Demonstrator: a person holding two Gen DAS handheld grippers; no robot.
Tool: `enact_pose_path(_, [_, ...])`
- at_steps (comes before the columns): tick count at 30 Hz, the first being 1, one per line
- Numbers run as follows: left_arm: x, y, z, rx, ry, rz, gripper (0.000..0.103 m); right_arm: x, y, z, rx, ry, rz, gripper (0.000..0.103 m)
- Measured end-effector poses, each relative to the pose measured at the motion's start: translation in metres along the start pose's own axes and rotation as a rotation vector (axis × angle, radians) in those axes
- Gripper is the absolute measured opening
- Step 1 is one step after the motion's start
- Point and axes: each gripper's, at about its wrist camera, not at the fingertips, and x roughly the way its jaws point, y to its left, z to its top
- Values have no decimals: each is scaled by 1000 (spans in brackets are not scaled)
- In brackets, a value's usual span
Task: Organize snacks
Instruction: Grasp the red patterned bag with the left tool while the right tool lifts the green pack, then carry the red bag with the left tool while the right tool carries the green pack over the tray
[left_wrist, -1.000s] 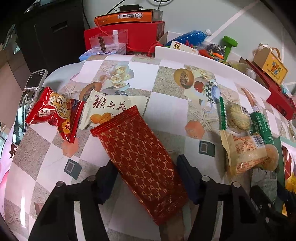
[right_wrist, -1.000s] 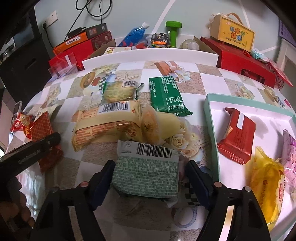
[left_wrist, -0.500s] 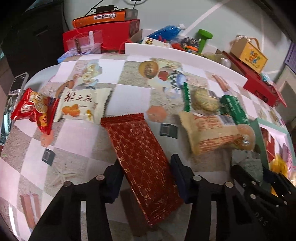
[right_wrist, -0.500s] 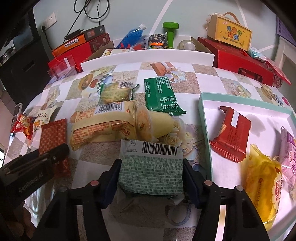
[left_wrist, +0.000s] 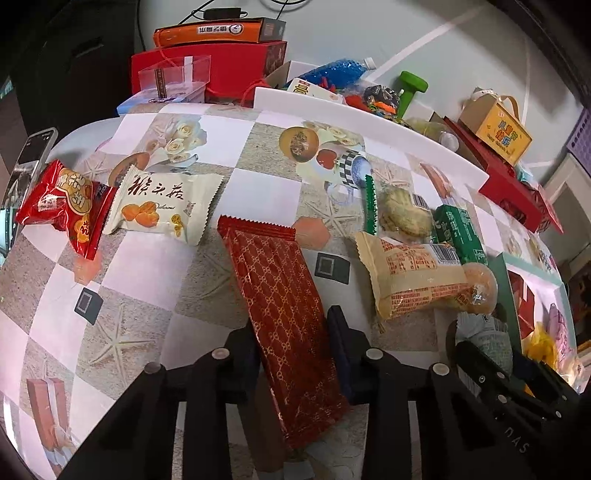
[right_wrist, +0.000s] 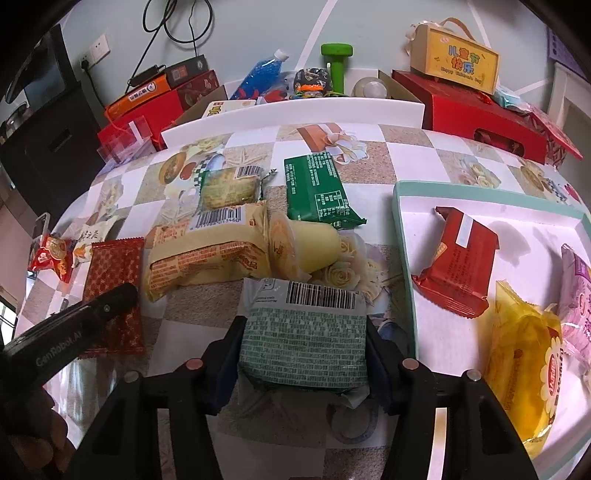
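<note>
A long dark-red packet with a gold lattice print lies on the patterned tablecloth. My left gripper straddles its near half, jaws closing, and both pads touch its long edges. A grey-green packet with a barcode sits between the pads of my right gripper, whose jaws are also closing and meet its sides. To the right lies a white tray with a mint rim that holds a red packet, a yellow one and a pink one.
Loose snacks lie on the cloth: a red bag, a white packet, a beige packet, a yellow pudding cup, green packets. Boxes, a blue bottle and a green dumbbell crowd the far edge behind a white board.
Both pairs of jaws have narrowed from well apart down onto the sides of their packets. The left view has tipped a little; neither packet has shifted on the cloth.
</note>
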Motion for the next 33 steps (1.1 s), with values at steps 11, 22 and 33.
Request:
enact_pose_path(11, [-7,8,3,-51,-14,-50,15,-2,-3,0,17,2,24,61])
enact_pose_path(22, [-14,4,6,-45,-32,-66,10,-9,-6,2,29,-15,32,60])
enact_pose_path(33, [-33,0,12,-36,-83,-82,10,-25,-10,7,45,-53,52,60])
